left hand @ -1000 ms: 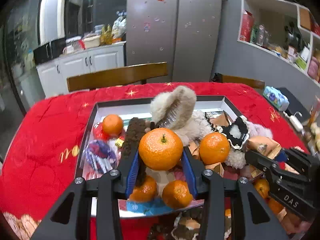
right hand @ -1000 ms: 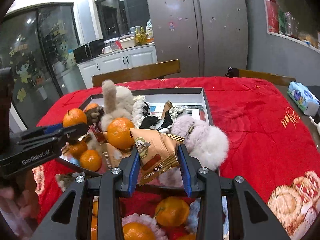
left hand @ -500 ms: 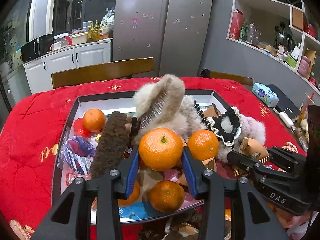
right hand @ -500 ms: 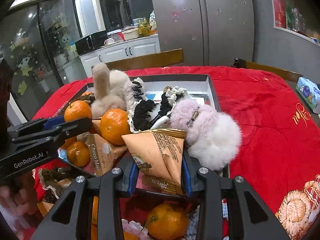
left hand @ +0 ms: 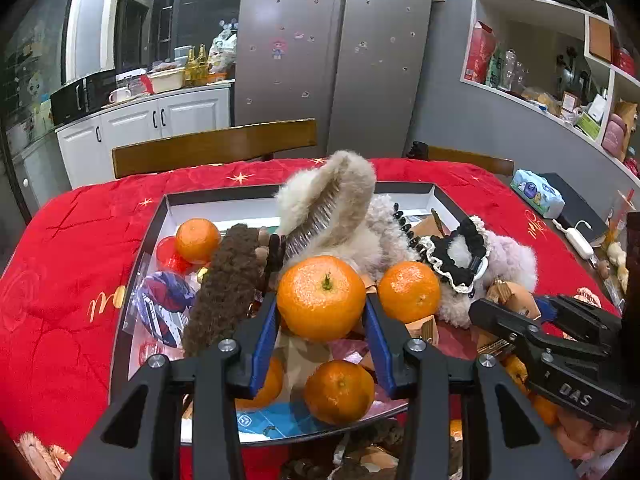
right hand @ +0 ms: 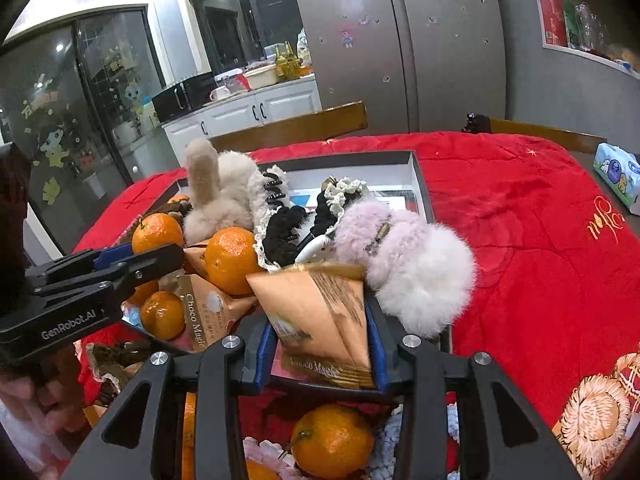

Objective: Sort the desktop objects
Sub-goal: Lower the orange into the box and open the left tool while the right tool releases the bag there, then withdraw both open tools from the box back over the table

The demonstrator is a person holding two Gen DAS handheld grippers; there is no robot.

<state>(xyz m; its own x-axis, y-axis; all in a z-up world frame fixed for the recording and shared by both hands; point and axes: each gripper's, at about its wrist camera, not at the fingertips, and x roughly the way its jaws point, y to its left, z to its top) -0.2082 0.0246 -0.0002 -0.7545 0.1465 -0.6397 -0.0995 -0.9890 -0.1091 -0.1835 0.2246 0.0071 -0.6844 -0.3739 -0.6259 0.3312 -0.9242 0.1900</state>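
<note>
My left gripper (left hand: 321,300) is shut on a large orange (left hand: 320,296) and holds it above the near end of the black-rimmed tray (left hand: 400,188). The same gripper (right hand: 120,260) comes in from the left in the right wrist view. My right gripper (right hand: 320,320) holds a tan Choco Magic snack packet (right hand: 320,312) between its blue pads. Its jaws are opening, and the packet looks blurred but touches both pads. In the left wrist view that gripper (left hand: 520,304) hangs over the tray's right near corner with the packet (left hand: 512,296).
The tray (right hand: 418,176) holds more oranges (left hand: 408,292), fluffy hair claws (left hand: 336,208), a pink fluffy clip (right hand: 408,268), a brown clip (left hand: 228,284) and another packet (right hand: 204,312). More oranges (right hand: 332,440) lie below my right gripper. A tissue pack (left hand: 538,194) sits far right.
The packet in my right gripper has turned from lying slanted to standing point-up between the pads. The orange stays in my left gripper. Both views shifted slightly.
</note>
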